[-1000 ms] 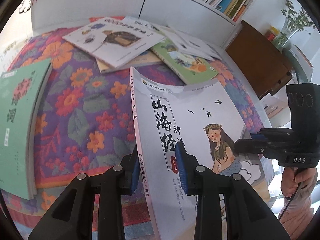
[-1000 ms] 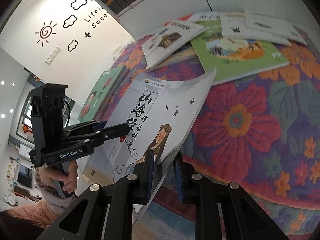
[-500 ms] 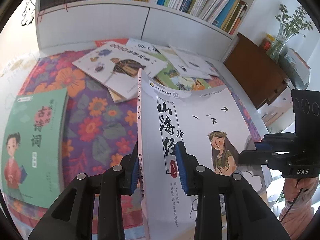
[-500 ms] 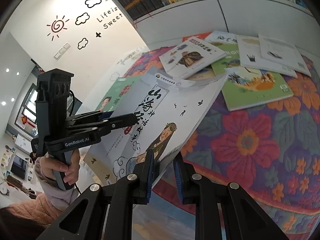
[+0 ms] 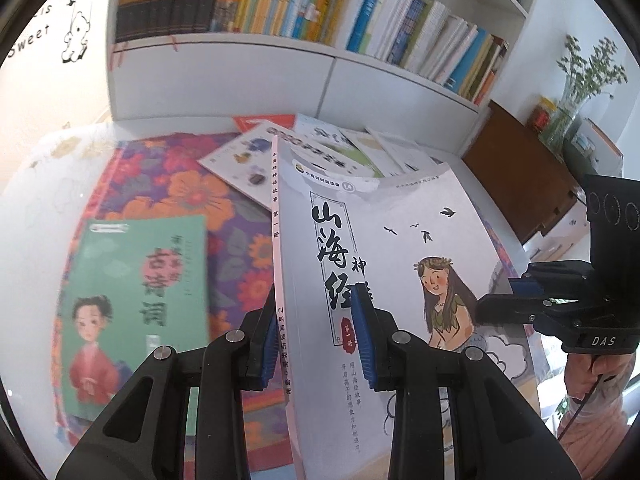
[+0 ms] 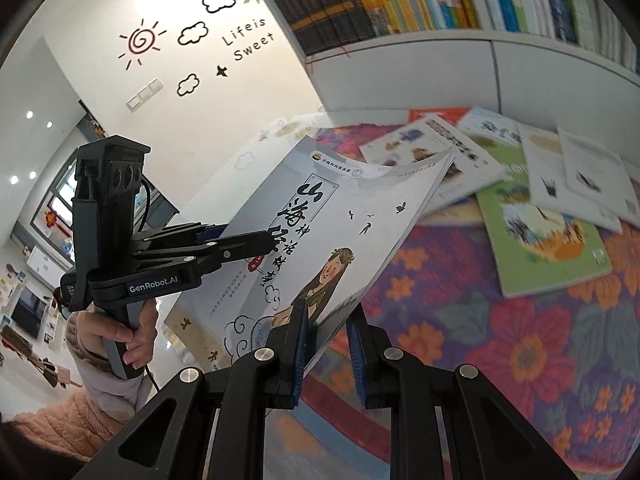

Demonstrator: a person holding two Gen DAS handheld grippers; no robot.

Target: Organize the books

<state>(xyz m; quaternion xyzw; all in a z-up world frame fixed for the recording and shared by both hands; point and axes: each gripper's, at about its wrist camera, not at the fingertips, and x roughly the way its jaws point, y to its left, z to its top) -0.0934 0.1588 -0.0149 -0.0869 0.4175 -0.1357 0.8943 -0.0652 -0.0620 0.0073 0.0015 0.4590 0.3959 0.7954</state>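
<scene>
A grey-white picture book [image 5: 400, 248] with a long-haired girl on its cover is held up in the air, tilted, above the flowered bed. My left gripper [image 5: 316, 344] is shut on its spine edge. My right gripper [image 6: 326, 346] is shut on its opposite page edge; it also shows in the left wrist view [image 5: 516, 304]. The book shows in the right wrist view [image 6: 320, 232] too, with the left gripper [image 6: 256, 240] clamped on it.
A green book [image 5: 132, 304] lies on the flowered cover [image 5: 192, 196] at left. Several books [image 6: 532, 184] lie scattered at the far side. A white bookshelf [image 5: 320, 24] full of upright books stands behind. A brown cabinet [image 5: 516, 168] stands at right.
Both grippers have lifted the grey-white book up from the bed and tipped it more upright. The bookshelf has come into view behind it.
</scene>
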